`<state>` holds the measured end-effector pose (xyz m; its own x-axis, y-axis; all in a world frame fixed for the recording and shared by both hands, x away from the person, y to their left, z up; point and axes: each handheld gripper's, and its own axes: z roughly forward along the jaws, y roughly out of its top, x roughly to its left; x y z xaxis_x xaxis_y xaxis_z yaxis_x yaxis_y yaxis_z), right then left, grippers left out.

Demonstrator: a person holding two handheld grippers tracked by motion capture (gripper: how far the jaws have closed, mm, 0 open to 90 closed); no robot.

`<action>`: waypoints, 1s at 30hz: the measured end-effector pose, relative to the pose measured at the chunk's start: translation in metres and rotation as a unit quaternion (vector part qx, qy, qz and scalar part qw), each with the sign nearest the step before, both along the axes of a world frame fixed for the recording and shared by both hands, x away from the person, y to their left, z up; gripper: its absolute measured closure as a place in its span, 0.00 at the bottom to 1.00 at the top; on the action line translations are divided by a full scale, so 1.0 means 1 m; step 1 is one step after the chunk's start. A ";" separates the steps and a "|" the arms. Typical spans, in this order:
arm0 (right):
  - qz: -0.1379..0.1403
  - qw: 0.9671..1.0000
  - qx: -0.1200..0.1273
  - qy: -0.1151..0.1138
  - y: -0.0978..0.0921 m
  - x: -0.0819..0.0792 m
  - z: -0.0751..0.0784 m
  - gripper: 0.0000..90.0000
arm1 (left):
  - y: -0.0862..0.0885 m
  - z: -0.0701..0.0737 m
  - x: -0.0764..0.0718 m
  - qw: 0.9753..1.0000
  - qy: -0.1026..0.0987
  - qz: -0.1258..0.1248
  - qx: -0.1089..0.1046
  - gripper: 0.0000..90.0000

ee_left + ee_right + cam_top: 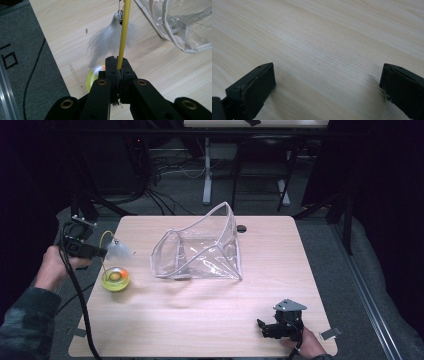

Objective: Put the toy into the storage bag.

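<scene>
The left gripper [97, 252] sits at about 9 o'clock on the pale wooden table [210, 320], its 2 black jaws pressed together on the thin yellow wand [123, 37] of a cat toy. A white feather tuft [119, 250] hangs from the wand's far end, and the toy's round yellow-green base with an orange ball inside [115, 278] rests on the tabletop just beside the gripper, toward 6 o'clock of it. The clear plastic zip pouch with white edging [200, 252] stands gaping open at the table's centre, near the toy at its 3 o'clock. So the grasp looks done; getting the toy into the pouch, if that is the aim, is still ahead. The right gripper [280, 326] rests at about 5 o'clock, jaws spread wide over bare wood, holding nothing.
</scene>
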<state>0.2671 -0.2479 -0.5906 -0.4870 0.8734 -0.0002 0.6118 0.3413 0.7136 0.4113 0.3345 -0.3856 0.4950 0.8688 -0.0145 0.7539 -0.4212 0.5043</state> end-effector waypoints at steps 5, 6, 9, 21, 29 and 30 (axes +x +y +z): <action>0.001 1.000 0.000 0.002 0.000 0.000 0.000 0.00 | 0.000 0.006 -0.001 1.000 -0.002 -0.006 0.000 0.98; 0.000 1.000 0.000 0.000 0.000 0.000 0.000 0.00 | 0.000 0.007 -0.001 1.000 -0.005 -0.005 -0.003 0.98; 0.000 1.000 0.000 0.001 0.000 0.000 0.000 0.00 | -0.002 0.010 -0.001 1.000 -0.004 -0.009 -0.003 0.98; 0.000 1.000 0.000 0.001 0.000 0.000 0.000 0.00 | -0.005 0.027 0.001 1.000 -0.012 -0.016 0.008 0.98; 0.000 1.000 0.001 0.002 0.000 0.000 0.000 0.00 | -0.008 0.042 0.000 0.999 -0.018 -0.025 0.010 0.98; 0.000 1.000 0.000 0.002 0.000 0.000 0.000 0.00 | -0.008 0.042 0.000 0.999 -0.018 -0.025 0.010 0.98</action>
